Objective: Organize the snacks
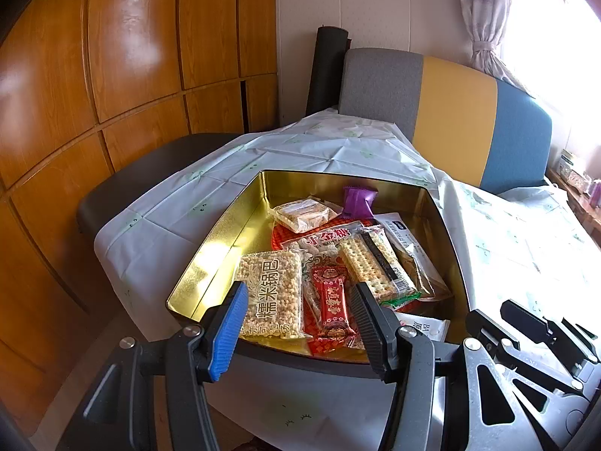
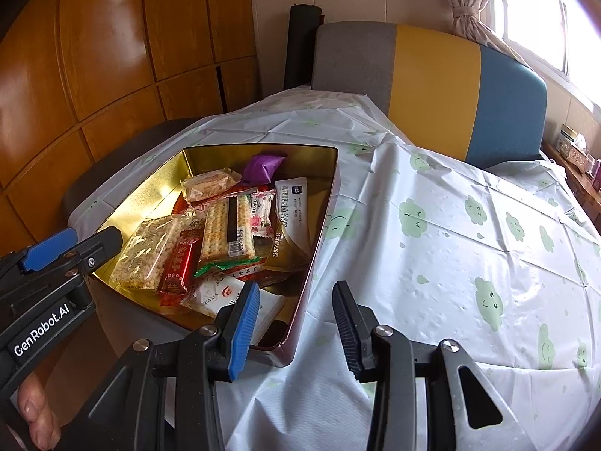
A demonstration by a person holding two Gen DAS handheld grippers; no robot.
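Snacks heaped in gold tin [image 1: 225, 240] at worktop [image 2: 432, 233] edge.
We find left hand-held gripper [image 1: 300, 319] and right hand-held gripper [image 2: 296, 323] agape, empty; we judge slick wrappers, rice cake [image 1: 272, 293] included, may slip.

Wood-panelled wardrobe [image 1: 124, 75] at left, grey-yellow-blue headboard [image 1: 450, 120] behind cloth-covered table [image 2: 450, 225], tied curtain [image 1: 484, 18], bright window [image 2: 544, 11] at right, dark roll [image 1: 326, 71] against pale wall [image 1: 375, 3].
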